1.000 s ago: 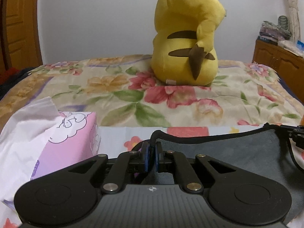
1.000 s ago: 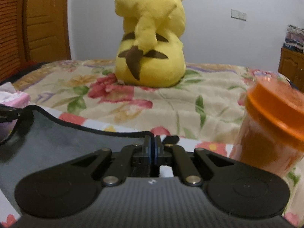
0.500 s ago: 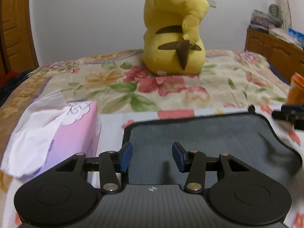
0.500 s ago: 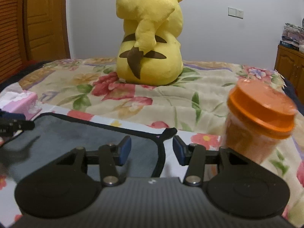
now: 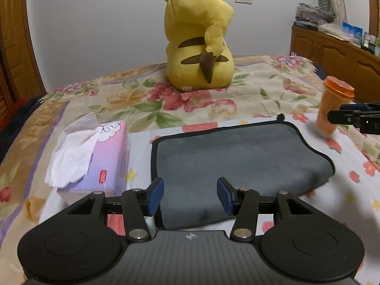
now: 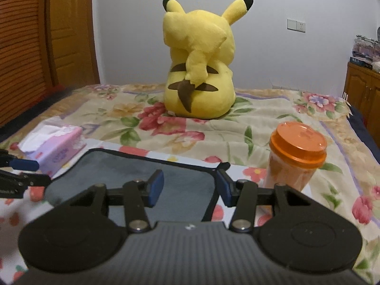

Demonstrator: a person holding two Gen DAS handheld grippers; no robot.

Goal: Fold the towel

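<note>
Dark grey plush towel with black piping (image 5: 237, 161) lies flat on the floral-print bedspread (image 5: 194, 104) near the bed's front edge, roughly centred between the pink-and-lilac tissue box with a white tissue sticking out (image 5: 104, 156) toward the bed's left side and the orange lidded plastic jar (image 5: 332, 109) toward the right. It looks folded once: the near-right edge is rounded and thick like a doubled layer, so I judge one fold done (whether another fold is wanted can't be told from here). Left hand-held gripper (image 5: 190, 193) is released, blue pads spread wide and holding nothing, hovering over the towel's near edge. Right hand-held gripper (image 6: 190, 187) is likewise released and empty, above the towel's right side, its right pad in line with the corner loop. What may be left: a second fold, or just tidying the slightly uneven right edge. Left wrist view gives the whole towel outline, the bulging fold edge and the right hand-held gripper's tip poking in at frame right in front of the jar; it also shows the wooden cabinet along the right wall. Right wrist view shows less of the towel but gives the jar up close, the wooden door at left, and the left hand-held gripper's blue pad at frame left near the tissue box. Big yellow plush toy with black-tipped ears (image 6: 201, 71) sits well behind, toward the bed's far edge, in both views.
</note>
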